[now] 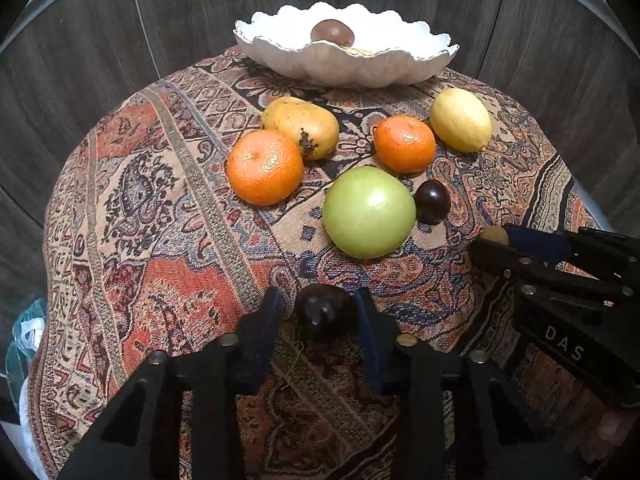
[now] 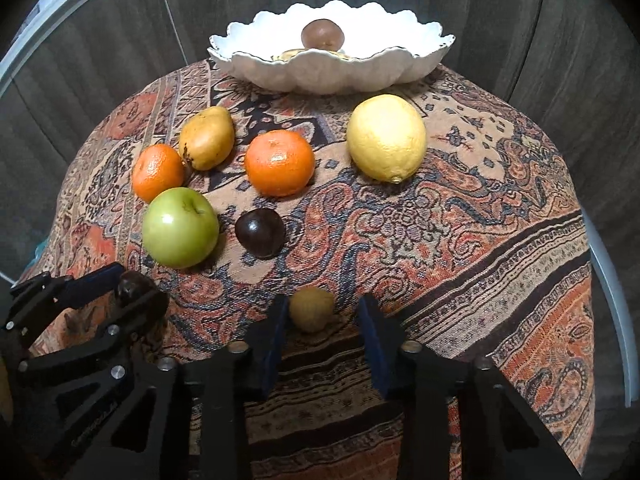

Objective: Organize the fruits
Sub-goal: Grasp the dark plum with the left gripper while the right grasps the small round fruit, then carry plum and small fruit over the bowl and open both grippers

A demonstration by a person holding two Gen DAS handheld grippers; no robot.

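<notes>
My left gripper (image 1: 320, 306) is open with a dark plum (image 1: 325, 313) between its fingers, resting on the cloth; gaps show on both sides. My right gripper (image 2: 323, 312) is open around a small yellow fruit (image 2: 311, 307) on the cloth. On the table lie a green apple (image 1: 369, 212), two mandarins (image 1: 265, 167) (image 1: 405, 144), a yellow pear (image 1: 301, 126), a lemon (image 1: 461, 119) and a second dark plum (image 1: 432, 201). A white scalloped bowl (image 1: 344, 66) at the far edge holds a brown round fruit (image 1: 333, 33).
The round table wears a patterned red and beige cloth (image 1: 168, 240) that drops off at the edges. Dark wood panels (image 1: 80, 60) stand behind. The right gripper's body (image 1: 560, 264) shows at the right of the left wrist view.
</notes>
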